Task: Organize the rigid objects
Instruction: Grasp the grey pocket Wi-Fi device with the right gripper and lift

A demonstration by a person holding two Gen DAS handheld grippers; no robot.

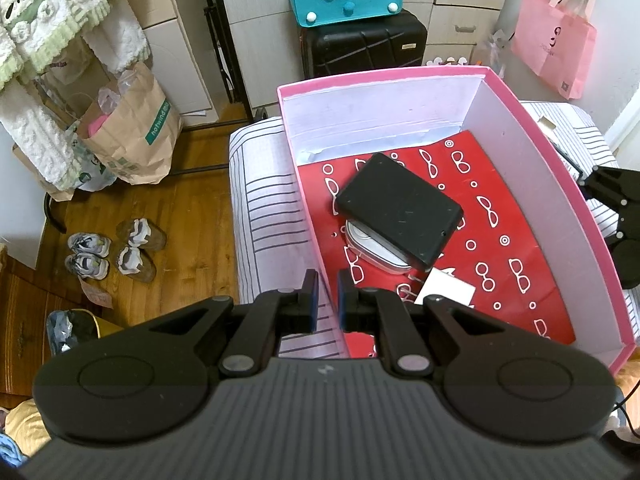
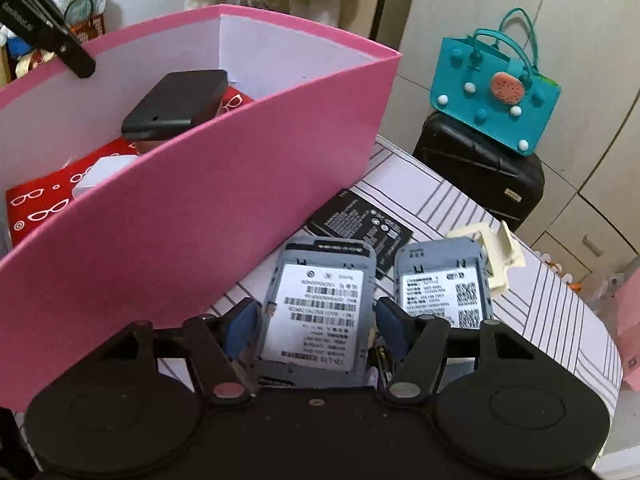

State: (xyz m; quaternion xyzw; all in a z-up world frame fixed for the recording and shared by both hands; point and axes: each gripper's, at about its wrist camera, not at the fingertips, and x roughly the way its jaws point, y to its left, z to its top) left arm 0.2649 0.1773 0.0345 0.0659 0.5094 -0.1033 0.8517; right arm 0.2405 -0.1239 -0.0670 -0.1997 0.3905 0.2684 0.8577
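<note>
Left gripper [image 1: 328,298] clenched on thin wall of pink box [image 1: 568,184], likely steadying it. Inside: matte black slab [image 1: 400,210] atop glossy white case [image 1: 372,250]. Right gripper [image 2: 316,320] brackets grey labelled device [image 2: 320,300] on striped table [image 2: 560,308]; pad contact unclear. 1 more grey device [image 2: 444,284] lies beside.

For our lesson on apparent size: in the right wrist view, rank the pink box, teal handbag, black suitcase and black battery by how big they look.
1. pink box
2. and 3. teal handbag and black suitcase: alike, and the bag hides part of the suitcase, so unranked
4. black battery

The box's nearness exaggerates it.
</note>
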